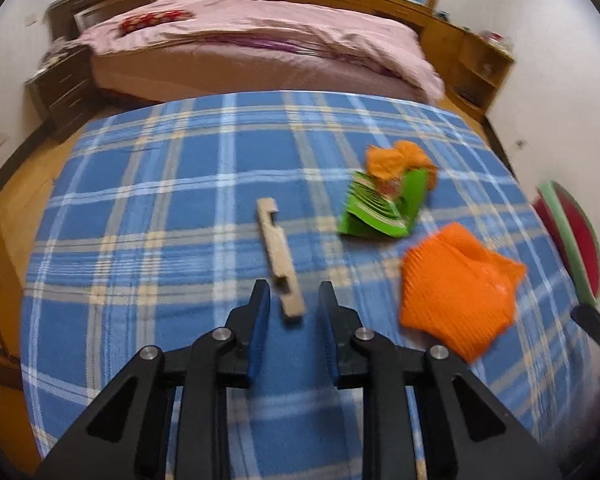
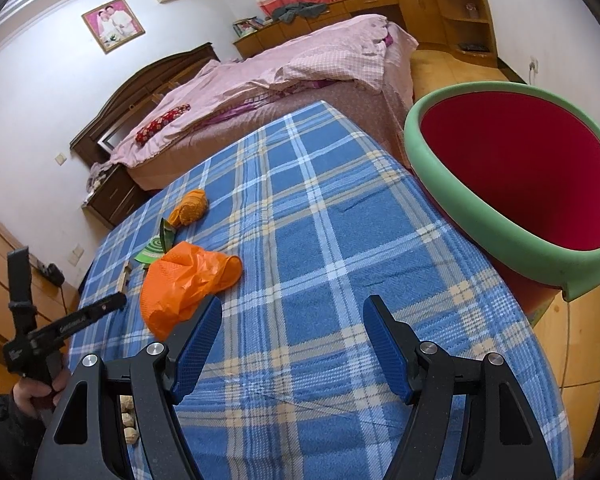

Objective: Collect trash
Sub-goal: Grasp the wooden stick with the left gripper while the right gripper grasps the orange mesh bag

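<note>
Step in hand: left hand-held gripper [image 1: 294,304], jaws apart, lining up on notched beige cardboard strip [image 1: 278,254], mid-worktop, near end between fingertips, not yet clamped. Next: close, carry to red bin with green rim [image 2: 512,184] beyond worktop's right edge. Right hand-held gripper [image 2: 292,344] apart, empty. Crumpled orange plastic bag [image 1: 458,290] and green printed wrapper [image 1: 382,208] lie nearer right edge. Blue plaid cloth [image 1: 160,200] covers worktop; bedroom, pink-quilted bed [image 1: 240,36] behind.

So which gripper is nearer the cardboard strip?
Left. The left gripper has the cardboard strip's near end between its open fingers; the right gripper is open beyond the orange plastic bag.
</note>
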The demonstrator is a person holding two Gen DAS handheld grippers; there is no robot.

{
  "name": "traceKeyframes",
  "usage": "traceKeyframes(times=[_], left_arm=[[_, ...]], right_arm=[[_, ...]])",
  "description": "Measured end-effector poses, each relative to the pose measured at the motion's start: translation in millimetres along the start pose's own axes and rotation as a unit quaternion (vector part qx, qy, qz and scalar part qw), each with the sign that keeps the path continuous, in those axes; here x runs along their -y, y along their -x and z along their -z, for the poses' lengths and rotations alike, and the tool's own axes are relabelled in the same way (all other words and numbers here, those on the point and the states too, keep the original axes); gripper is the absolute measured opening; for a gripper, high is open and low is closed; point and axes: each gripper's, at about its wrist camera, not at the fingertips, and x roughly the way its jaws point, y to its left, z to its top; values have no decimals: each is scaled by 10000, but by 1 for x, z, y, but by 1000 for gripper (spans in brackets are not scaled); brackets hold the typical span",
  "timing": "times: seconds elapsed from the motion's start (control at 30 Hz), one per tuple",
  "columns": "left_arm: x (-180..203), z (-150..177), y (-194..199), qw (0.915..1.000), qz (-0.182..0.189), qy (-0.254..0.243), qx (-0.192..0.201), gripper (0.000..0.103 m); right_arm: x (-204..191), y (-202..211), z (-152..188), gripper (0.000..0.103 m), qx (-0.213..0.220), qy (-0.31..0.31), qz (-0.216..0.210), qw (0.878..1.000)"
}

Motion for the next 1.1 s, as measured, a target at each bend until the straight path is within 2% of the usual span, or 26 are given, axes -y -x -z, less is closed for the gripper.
traceKeyframes(times=[0.13,0.17,0.2,0.23,0.37,0.47,0.53,0.67,0.87,0.97,1.1], left_arm=[[-3,-3,-3,9997,-114,201,110,24],[-2,-2,-3,9996,-126,225,150,21],[-1,-1,-4,9995,-100,256,174,11],[-2,0,-3,9993,-81,282,215,9],[-3,9,-1,9982,175,380,439,9],[-1,13,2,9970,403,378,551,9],[-1,14,7,9956,535,389,669,9],[-4,16,18,9921,736,441,912,9],[-13,17,21,9892,926,663,926,9],[-16,18,24,9881,922,713,1000,9],[-18,18,24,9877,896,755,1033,9]], right_arm=[[-5,-3,0,75,-49,64,-14,10000],[-7,-4,0,75,-67,91,-31,9999],[-9,-5,-1,75,-79,112,-43,9999],[-11,-7,-1,75,-93,149,-65,9998],[-26,-15,-5,75,-135,324,-219,9991],[-39,-24,-8,82,-209,448,-332,9982],[-48,-31,-9,82,-246,501,-334,9979],[-69,-48,-9,84,-294,680,-222,9970],[-100,-73,-6,87,-378,1095,-8,9933],[-111,-86,-3,87,-511,1194,33,9915],[-124,-94,1,87,-491,1490,290,9872]])
